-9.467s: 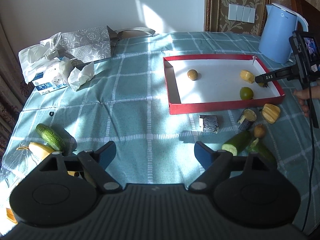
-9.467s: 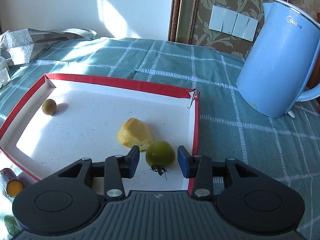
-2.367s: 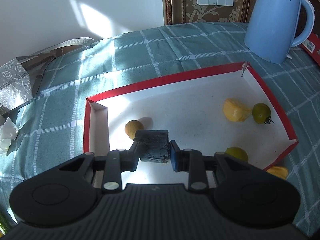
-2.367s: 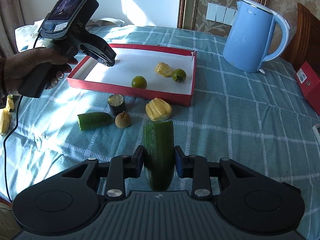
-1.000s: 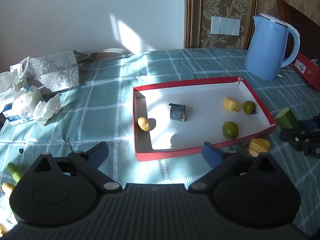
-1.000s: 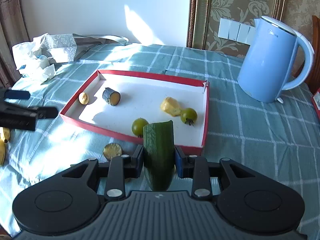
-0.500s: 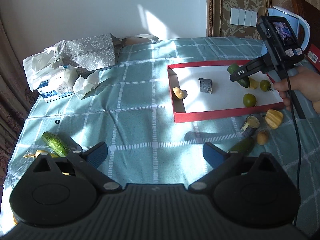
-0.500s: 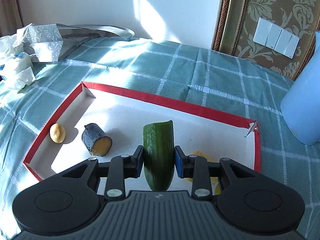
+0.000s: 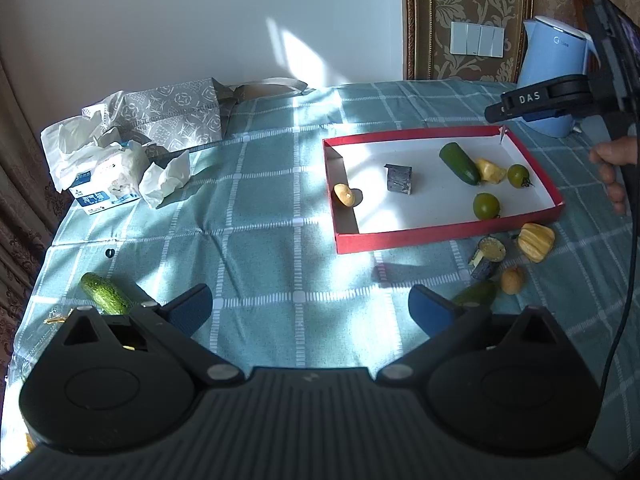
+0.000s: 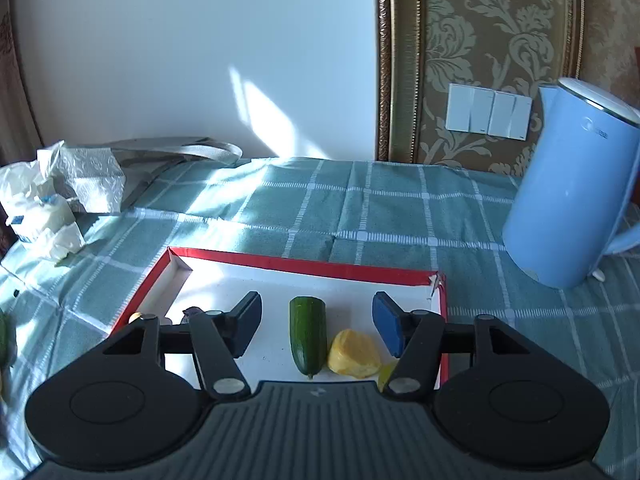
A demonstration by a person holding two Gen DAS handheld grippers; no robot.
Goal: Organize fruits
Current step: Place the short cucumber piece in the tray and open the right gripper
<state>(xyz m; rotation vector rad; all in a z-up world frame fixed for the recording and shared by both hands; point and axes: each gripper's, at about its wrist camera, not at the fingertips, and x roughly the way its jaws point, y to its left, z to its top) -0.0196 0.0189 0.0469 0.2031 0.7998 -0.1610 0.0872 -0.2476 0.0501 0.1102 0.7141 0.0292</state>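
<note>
A red-rimmed white tray (image 9: pixel 448 233) holds a cucumber piece (image 9: pixel 459 163), a dark cut chunk (image 9: pixel 399 178), a yellow piece (image 9: pixel 491 171), two green round fruits (image 9: pixel 486 205) and a small yellow fruit (image 9: pixel 344 194). My right gripper (image 10: pixel 317 326) is open above the tray (image 10: pixel 304 266), with the cucumber piece (image 10: pixel 307 334) lying below between its fingers. My left gripper (image 9: pixel 310 308) is open and empty over the cloth. Outside the tray lie a yellow fruit (image 9: pixel 536 241), a dark chunk (image 9: pixel 487 257), a small round fruit (image 9: pixel 512 280), a green piece (image 9: pixel 476 293) and a cucumber (image 9: pixel 105 293).
A blue kettle (image 10: pixel 576 204) stands right of the tray. A tissue pack (image 9: pixel 106 178) and a patterned bag (image 9: pixel 172 114) lie at the far left. The table has a green checked cloth (image 9: pixel 256 224).
My right gripper has opened and let go of the cucumber piece, which now lies in the tray, and has lifted back. My left gripper has stayed open.
</note>
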